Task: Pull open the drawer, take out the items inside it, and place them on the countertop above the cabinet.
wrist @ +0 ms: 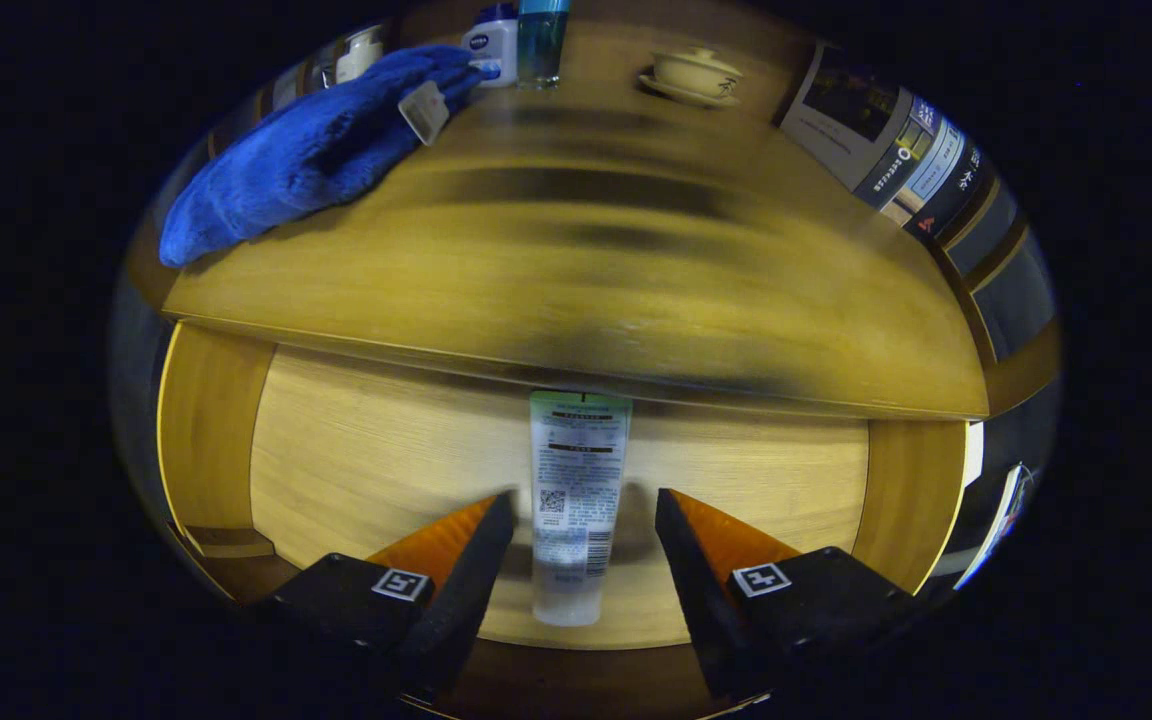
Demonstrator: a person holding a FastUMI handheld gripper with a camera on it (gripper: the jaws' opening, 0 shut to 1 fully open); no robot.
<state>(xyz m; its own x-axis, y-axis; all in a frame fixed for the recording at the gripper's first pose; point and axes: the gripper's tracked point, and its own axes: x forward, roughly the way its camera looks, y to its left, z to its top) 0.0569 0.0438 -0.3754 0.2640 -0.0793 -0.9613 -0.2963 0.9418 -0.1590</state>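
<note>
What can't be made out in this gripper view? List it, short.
- Tube in the open drawer: far end hidden under the countertop edge; label print too small.
- Countertop surface: motion-blurred.
- Bottles beyond the blue towel: tops cut off.
- Gripper: open, fingers either side of the tube, not touching.

The drawer (pixel 356 450) stands pulled open, its pale wooden floor exposed below the table (pixel 576 270) edge. A white squeeze tube (pixel 576 500) with printed text and a barcode lies flat on the drawer floor, lengthwise, one end reaching under the table's edge.
</note>
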